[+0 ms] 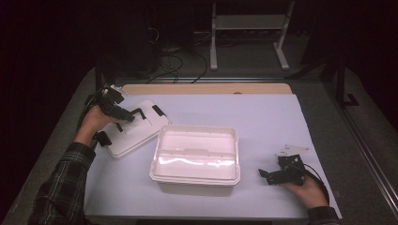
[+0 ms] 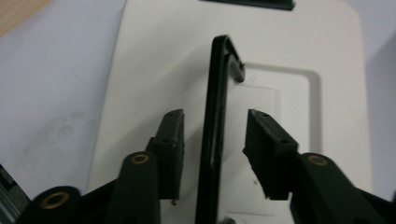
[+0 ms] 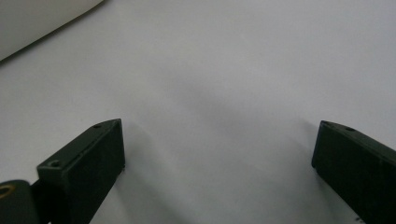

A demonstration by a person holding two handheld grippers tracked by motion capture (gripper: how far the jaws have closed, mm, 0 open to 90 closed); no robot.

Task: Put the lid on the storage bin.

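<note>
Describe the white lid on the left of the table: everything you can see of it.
The lid is white, looks like plastic, rectangular with rounded corners, and lies flat on the pale sheet left of the open white box. A shallow rectangular recess sits in its top. Black clasps show at its edges, and a thin black handle stands raised over the recess. The left gripper straddles that handle, jaws on either side with gaps showing, not yet pressing on it.

Table seen from above and forward by the high view, white lid [image 1: 133,130] shared closely with the left gripper view [image 2: 177,70], pale mat [image 3: 224,70] faced at close range by the right gripper view.
</note>
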